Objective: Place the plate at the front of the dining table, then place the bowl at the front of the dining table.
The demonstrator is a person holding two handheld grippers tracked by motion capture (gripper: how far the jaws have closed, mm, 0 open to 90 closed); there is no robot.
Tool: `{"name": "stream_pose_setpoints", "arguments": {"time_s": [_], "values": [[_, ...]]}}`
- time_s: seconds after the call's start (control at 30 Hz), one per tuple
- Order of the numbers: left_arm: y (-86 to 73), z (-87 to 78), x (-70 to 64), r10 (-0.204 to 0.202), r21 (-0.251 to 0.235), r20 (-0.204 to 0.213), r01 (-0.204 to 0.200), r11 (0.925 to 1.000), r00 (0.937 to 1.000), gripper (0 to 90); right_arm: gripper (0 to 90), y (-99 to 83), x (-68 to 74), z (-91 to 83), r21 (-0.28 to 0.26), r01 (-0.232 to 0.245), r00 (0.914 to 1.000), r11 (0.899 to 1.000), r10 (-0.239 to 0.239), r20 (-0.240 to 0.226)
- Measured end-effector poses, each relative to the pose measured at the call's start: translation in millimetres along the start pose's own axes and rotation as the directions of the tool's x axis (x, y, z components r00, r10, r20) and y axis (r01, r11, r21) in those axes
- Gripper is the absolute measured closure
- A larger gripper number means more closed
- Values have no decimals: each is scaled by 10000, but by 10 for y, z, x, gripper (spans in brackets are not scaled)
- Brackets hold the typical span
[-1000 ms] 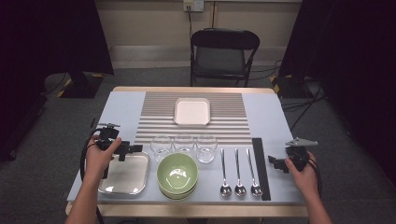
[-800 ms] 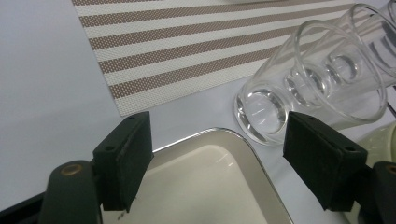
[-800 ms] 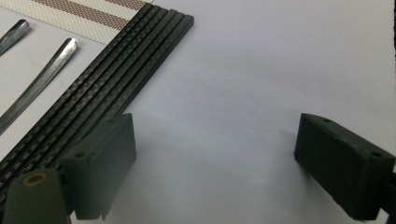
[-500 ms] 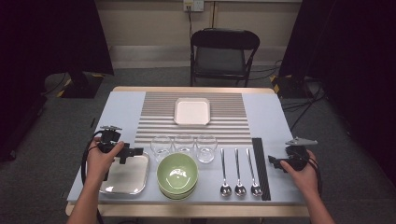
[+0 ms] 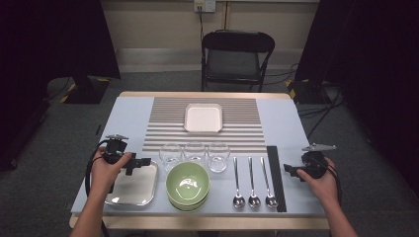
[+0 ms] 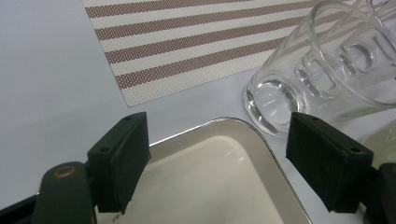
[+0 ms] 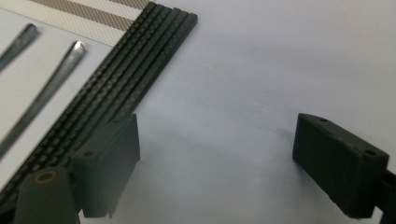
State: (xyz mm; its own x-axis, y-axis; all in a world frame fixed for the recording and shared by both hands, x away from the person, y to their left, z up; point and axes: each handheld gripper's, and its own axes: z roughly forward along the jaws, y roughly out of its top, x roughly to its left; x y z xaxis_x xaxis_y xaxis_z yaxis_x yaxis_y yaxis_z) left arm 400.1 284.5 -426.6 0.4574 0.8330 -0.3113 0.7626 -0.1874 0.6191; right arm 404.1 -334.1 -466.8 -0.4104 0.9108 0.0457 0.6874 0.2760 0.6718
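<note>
The left gripper (image 6: 217,163) hovers with fingers spread wide, empty, over the steel tray (image 6: 224,182) near the tabletop's front-left corner. The right gripper (image 7: 217,165), equally wide and empty, hovers beside the black ridged strip (image 7: 116,77).

Count on the table: 3 clear glasses (image 5: 171,154) (image 5: 194,151) (image 5: 218,155), 3 spoons (image 5: 237,181) (image 5: 252,180) (image 5: 267,180), 1 white square dish (image 5: 203,118), 1 metal tray (image 5: 132,188), 1 stack of green bowls (image 5: 187,185), 1 black ribbed strip (image 5: 276,177), 1 striped mat (image 5: 163,126). Behind the table: 1 folding chair (image 5: 236,59).
</note>
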Motion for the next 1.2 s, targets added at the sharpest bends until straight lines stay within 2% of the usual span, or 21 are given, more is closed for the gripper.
{"name": "stream_pose_setpoints", "arguments": {"time_s": [0.1,0.2,0.3,0.43,0.6,0.73,1.2], "values": [[6,-4,-27,13,-52,17,-13,10000,10000,214,139,29,13,-30,47,266,9996,9996,-266,79],[0,-6,-38,46,-70,7,-46,10000,10000,213,139,58,29,-63,120,265,9996,9996,-265,-10],[-21,-6,-14,-33,-123,64,33,9999,10000,214,139,100,45,-87,138,455,9990,9989,-456,31],[-36,-23,-9,25,-171,50,-25,9999,10000,214,139,165,78,-104,6,450,9989,9990,-450,-103],[-40,-39,-10,1,-239,67,1,9997,10000,214,138,269,159,-109,121,793,9961,9968,-787,-407],[-45,-39,-19,91,-169,64,-90,9998,9999,214,138,336,221,-98,91,870,9945,9962,-864,-589],[-55,-63,-31,179,-254,96,-177,9995,9998,215,138,535,452,-76,-10,1573,9814,9876,-1564,-1112]]}}
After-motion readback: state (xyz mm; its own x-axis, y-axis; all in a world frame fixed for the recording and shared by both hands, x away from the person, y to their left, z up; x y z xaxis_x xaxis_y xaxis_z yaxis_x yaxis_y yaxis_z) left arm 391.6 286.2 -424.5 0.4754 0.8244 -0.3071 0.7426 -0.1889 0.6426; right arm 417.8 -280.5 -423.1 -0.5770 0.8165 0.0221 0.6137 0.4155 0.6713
